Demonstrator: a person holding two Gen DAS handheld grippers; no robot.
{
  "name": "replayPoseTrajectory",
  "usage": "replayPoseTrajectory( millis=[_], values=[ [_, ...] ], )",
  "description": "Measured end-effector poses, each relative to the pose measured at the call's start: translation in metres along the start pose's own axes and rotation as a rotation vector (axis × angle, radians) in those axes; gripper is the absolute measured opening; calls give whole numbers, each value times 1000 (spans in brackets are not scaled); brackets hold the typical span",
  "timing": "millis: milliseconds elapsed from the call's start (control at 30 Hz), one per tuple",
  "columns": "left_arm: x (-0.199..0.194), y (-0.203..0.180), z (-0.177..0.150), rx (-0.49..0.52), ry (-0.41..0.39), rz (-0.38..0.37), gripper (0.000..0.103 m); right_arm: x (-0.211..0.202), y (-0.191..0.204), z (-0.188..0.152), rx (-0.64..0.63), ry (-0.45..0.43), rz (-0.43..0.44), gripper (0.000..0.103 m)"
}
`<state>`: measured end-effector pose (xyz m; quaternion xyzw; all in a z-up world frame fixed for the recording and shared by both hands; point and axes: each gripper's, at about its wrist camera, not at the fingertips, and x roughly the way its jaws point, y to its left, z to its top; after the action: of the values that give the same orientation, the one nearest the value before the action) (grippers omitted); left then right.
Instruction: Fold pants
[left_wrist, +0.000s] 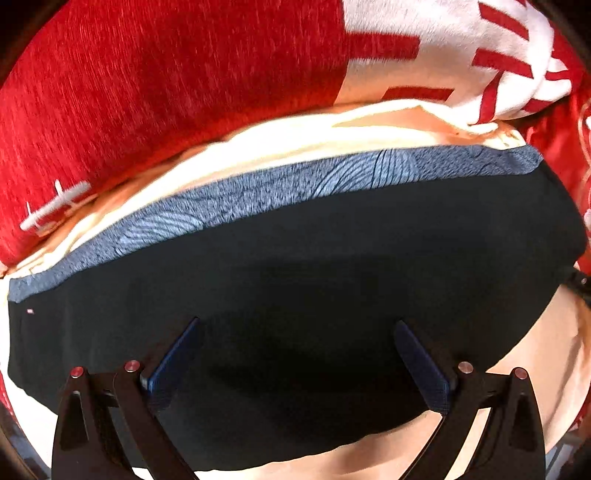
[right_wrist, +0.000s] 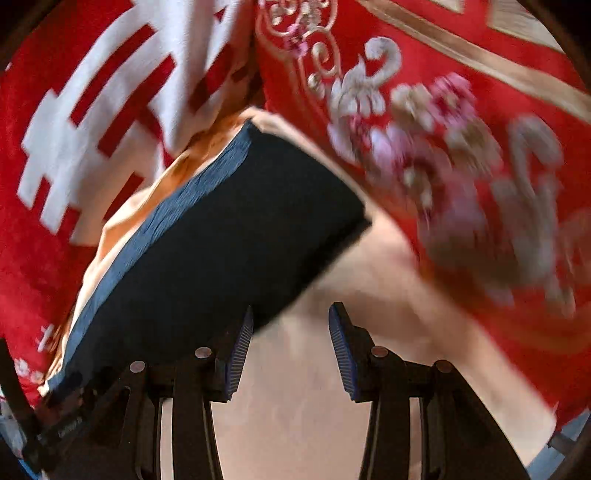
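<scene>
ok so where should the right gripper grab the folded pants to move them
Judging from the right wrist view, grip the near corner of the folded pants, the black edge beside the right gripper, coming in low along the cream sheet. That corner faces the open jaws; the grey-blue waistband lies on the far side.

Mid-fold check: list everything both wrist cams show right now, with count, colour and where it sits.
pants: one, black with a blue-grey patterned band along the far edge, folded flat on the sheet, in front of both grippers.
sheet: one, cream-peach, under the pants.
red blanket: one, red with white character pattern, beyond the pants.
embroidered cover: one, red with gold, white and pink floral stitching, right of the pants in the right wrist view.
left gripper: black, blue pads, jaws wide open over the pants.
right gripper: black, blue pads, jaws open, near the pants' corner.
</scene>
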<state>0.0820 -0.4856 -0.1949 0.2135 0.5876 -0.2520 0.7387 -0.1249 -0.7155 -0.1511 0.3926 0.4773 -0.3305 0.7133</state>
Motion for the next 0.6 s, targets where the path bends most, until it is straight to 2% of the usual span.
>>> replayPoseTrajectory(
  millis=[33, 133, 200, 267, 300, 400, 467, 600],
  values=[
    [1, -1, -1, -4, -3, -3, 103, 0, 3, 5, -20, -1, -3, 10],
    [3, 0, -2, -12, -2, -11, 103, -11, 8, 11, -95, -47, -44, 10],
    [3, 2, -4, -11, 2, -9, 103, -8, 7, 14, -112, -43, -93, 10],
    [7, 0, -3, -5, 1, -5, 103, 4, -2, 18, -70, -3, -114, 22],
    [5, 1, -3, 0, -1, -3, 103, 3, -6, 19, -49, 0, -116, 32],
    [7, -1, -2, 2, 0, -8, 103, -12, -8, 17, -30, -13, -105, 33],
    [5, -1, -5, -7, 3, -14, 103, -25, -3, 10, -57, -22, -119, 34],
    [7, 4, -5, -9, 4, -11, 103, -34, 19, -8, -123, -11, -81, 35]
  ],
)
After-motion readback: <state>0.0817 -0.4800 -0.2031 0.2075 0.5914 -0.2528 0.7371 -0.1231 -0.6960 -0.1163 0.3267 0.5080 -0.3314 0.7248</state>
